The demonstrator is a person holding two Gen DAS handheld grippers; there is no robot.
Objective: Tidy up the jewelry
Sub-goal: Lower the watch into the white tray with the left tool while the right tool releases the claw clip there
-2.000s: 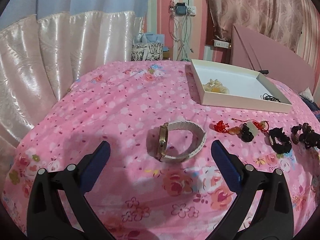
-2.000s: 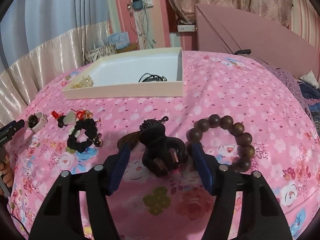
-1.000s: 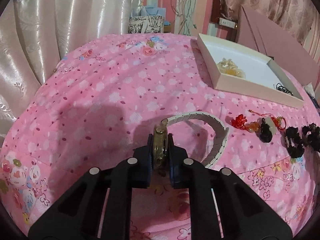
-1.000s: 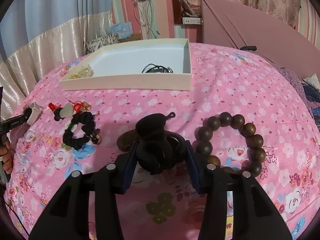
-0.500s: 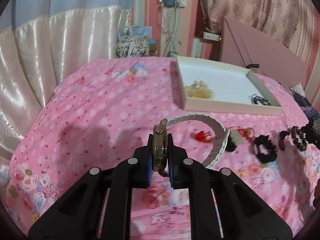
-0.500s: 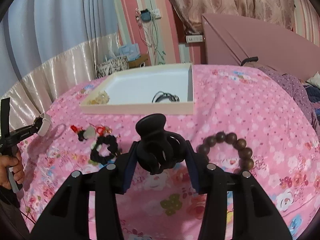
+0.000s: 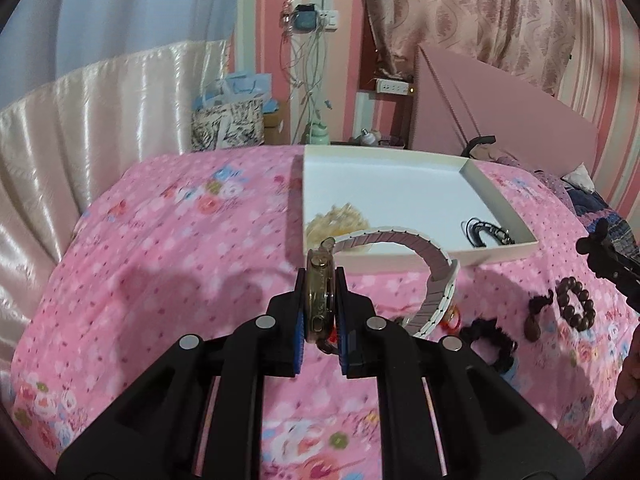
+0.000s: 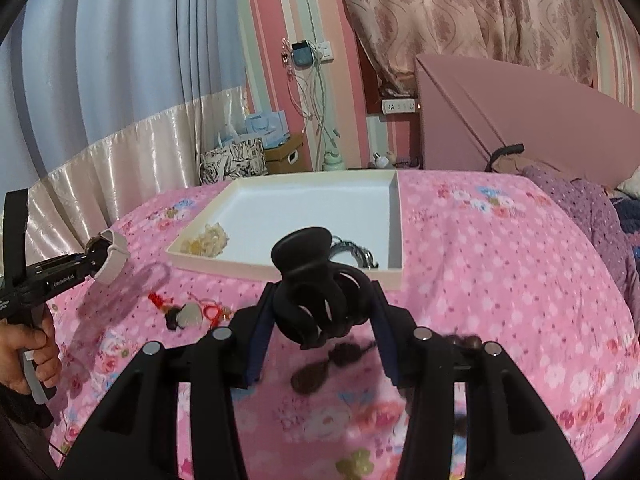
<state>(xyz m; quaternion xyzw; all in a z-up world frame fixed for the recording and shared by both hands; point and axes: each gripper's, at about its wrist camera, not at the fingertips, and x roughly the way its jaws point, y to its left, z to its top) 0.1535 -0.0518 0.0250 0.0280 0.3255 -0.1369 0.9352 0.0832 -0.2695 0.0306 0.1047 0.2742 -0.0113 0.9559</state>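
Note:
My left gripper (image 7: 319,320) is shut on a gold watch (image 7: 318,300) with a pale band (image 7: 434,280), held in the air in front of the white tray (image 7: 400,196). My right gripper (image 8: 320,328) is shut on a black hair claw (image 8: 316,292), lifted above the bed in front of the tray (image 8: 280,270). The tray holds a yellowish bead piece (image 7: 336,220) and a black cord item (image 7: 484,232). The left gripper with the watch (image 8: 108,256) shows at the left of the right wrist view.
On the pink floral bedspread (image 7: 180,248) lie a wooden bead bracelet (image 7: 576,308), a black scrunchie (image 7: 488,340), a brown clip (image 7: 534,318) and a red-corded pendant (image 8: 188,312). A pink headboard (image 8: 520,120) and curtains stand behind.
Both grippers closed on their items, the watch and the hair claw, lifted them off the bedspread and moved them toward the tray.

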